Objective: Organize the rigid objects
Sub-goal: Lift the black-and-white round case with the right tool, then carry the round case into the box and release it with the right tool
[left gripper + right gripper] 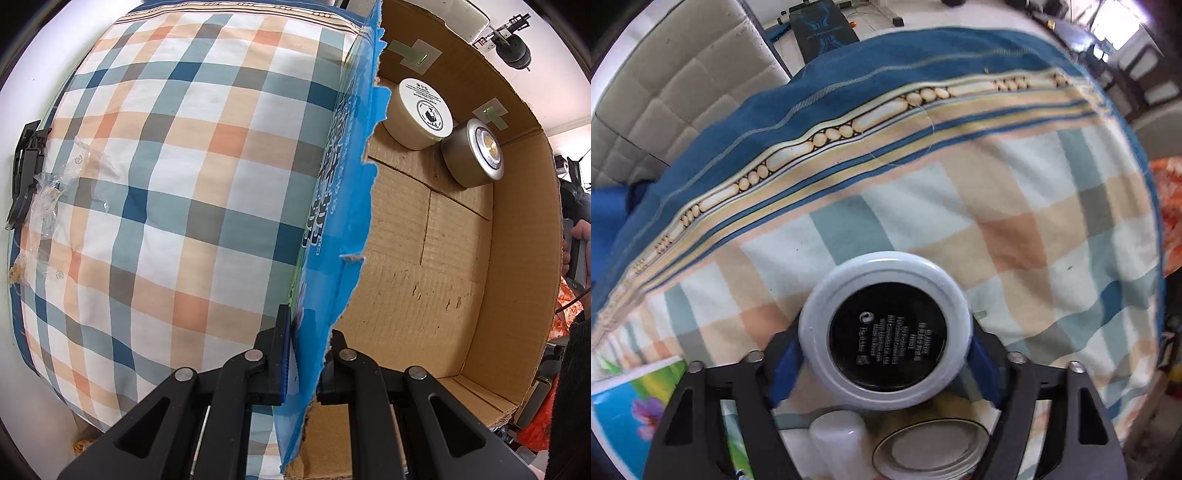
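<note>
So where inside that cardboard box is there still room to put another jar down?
Most of the cardboard box floor is bare, from the blue wall that the left gripper pinches across to the far wall. Only one corner is crowded, where the cream jar and grey jar sit together.

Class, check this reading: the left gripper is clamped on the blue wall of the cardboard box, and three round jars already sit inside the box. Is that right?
Not quite. The left wrist view shows two round containers, not three: a cream jar and a metal tin. The left gripper is indeed clamped on the blue wall of the cardboard box.
</note>
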Demonstrator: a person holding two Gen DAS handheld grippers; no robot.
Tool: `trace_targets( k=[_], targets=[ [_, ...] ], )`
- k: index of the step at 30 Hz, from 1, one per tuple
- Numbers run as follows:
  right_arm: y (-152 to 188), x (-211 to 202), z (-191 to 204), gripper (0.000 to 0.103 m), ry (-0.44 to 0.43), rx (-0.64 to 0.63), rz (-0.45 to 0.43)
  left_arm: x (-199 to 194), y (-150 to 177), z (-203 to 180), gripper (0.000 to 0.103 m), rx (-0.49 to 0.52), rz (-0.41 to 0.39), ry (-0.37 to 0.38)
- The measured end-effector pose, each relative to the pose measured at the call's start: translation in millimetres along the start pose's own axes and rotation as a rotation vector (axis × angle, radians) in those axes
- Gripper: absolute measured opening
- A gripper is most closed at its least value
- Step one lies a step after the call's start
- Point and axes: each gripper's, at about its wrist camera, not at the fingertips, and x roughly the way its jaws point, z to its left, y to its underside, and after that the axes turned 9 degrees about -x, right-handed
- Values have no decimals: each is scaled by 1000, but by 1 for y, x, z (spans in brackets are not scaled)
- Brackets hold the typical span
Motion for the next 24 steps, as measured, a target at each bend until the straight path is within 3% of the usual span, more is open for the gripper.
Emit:
trace_targets(
  k=[7, 12, 18, 24],
  targets=[
    [1, -9, 17, 77, 37, -62, -1, 0, 2, 0, 7, -5, -7, -1],
    [10, -32, 19, 77, 2, -73, -35, 0, 2, 1, 7, -7, -8, -1],
    [33, -89, 42, 77, -99, -154, -94, 0, 2, 2, 7, -5, -6, 3],
    [98, -155, 83, 77, -264, -231, -138, -1, 1, 4, 7, 0, -6, 8]
  ],
)
